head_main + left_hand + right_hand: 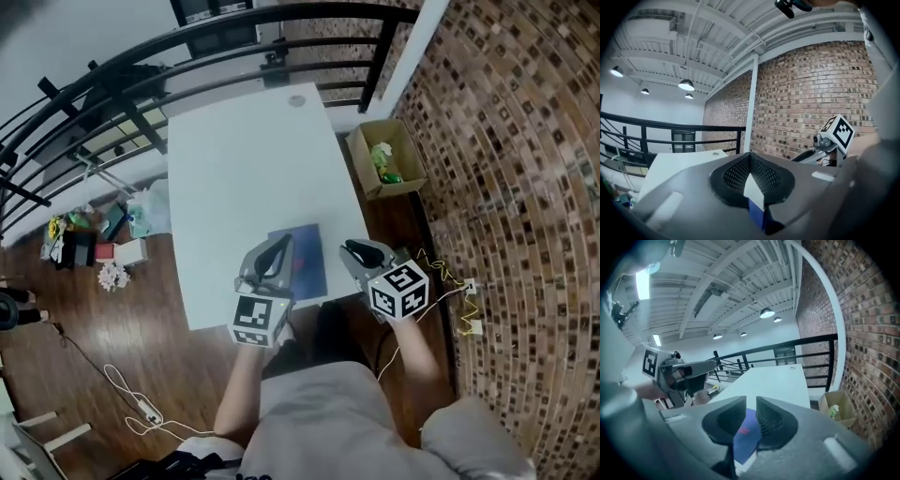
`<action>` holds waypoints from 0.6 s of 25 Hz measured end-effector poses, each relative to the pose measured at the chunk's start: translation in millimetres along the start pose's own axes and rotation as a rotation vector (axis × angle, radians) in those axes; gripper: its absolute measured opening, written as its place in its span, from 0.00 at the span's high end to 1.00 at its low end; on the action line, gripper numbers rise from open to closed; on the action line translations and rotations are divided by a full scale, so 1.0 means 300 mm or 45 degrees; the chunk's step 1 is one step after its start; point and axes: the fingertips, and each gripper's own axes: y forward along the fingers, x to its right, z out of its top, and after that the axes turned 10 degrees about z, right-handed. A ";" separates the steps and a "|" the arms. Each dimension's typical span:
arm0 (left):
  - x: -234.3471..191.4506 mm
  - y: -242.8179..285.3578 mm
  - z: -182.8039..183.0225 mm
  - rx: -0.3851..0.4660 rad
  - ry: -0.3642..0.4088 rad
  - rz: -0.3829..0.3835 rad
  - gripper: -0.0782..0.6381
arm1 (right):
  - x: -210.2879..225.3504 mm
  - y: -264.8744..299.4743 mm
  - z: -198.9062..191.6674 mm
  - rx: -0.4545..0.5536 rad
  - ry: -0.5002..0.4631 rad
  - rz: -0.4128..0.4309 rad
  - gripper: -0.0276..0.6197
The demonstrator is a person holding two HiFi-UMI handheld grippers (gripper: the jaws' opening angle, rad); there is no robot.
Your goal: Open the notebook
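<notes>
— Asking after the notebook first: lying where?

— Lying flat on the worktop, right at its near edge. Showing a blue cover with a small reddish mark on it.

— And checking the left tongs?

— Hovering over that same near edge of the worktop, overlapping the notebook's left part in the head view. Pressing fully together, gripping nothing.

— Turning to the right tongs?

— Hanging over the worktop's right edge, close to its near corner, tilting downward. Standing slightly apart and clamping nothing. Framing the blue cover through the narrow gap in the right gripper view, not touching it.

— Noticing anything else around the worktop?

— Seeing a cardboard box sitting on the floor just beside the worktop's right side, holding something green and white. Also seeing a black railing curving past the worktop's far end and along its left side.
</notes>
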 end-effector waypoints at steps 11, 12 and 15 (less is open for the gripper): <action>0.080 0.142 -0.249 -0.155 0.049 -0.130 0.87 | 0.227 0.012 -0.319 -0.336 0.010 0.020 0.58; 0.084 0.148 -0.265 -0.164 0.048 -0.134 0.87 | 0.234 0.026 -0.339 -0.354 0.006 0.037 0.56; 0.089 0.157 -0.310 -0.196 0.060 -0.141 0.87 | 0.243 0.075 -0.378 -0.376 0.054 0.085 0.54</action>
